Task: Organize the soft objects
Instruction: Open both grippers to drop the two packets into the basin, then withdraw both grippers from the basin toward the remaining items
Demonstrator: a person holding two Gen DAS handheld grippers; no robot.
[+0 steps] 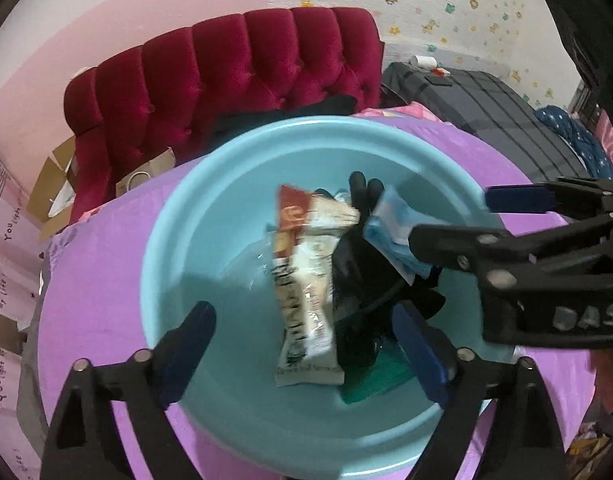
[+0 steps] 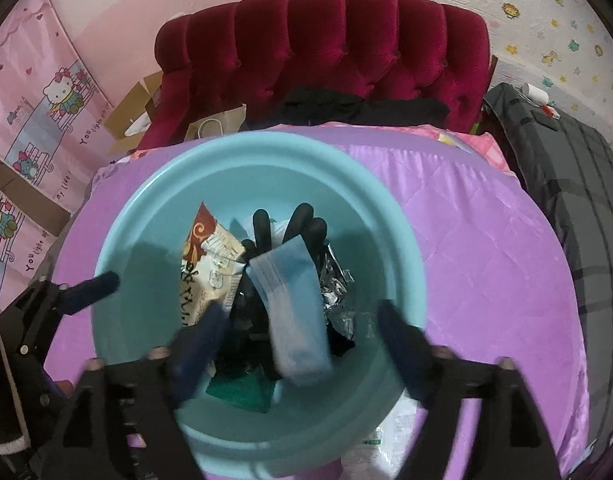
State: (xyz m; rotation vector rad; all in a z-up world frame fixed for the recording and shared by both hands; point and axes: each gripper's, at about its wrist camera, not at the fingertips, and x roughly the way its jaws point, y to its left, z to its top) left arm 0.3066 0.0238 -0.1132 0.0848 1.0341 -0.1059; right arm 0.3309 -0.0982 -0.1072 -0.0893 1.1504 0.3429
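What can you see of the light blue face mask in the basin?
The face mask is light blue with a paler edge band and looks like pleated, thin non-woven fabric. It hangs or lies slanted, blurred, over the black glove in the turquoise basin, beside a snack packet and crumpled foil. Both grippers are open; neither visibly holds it.

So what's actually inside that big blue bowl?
The bowl holds a cream snack packet, a black glove, a blue face mask, crumpled foil and a green piece. Whatever lies beneath the pile is covered.
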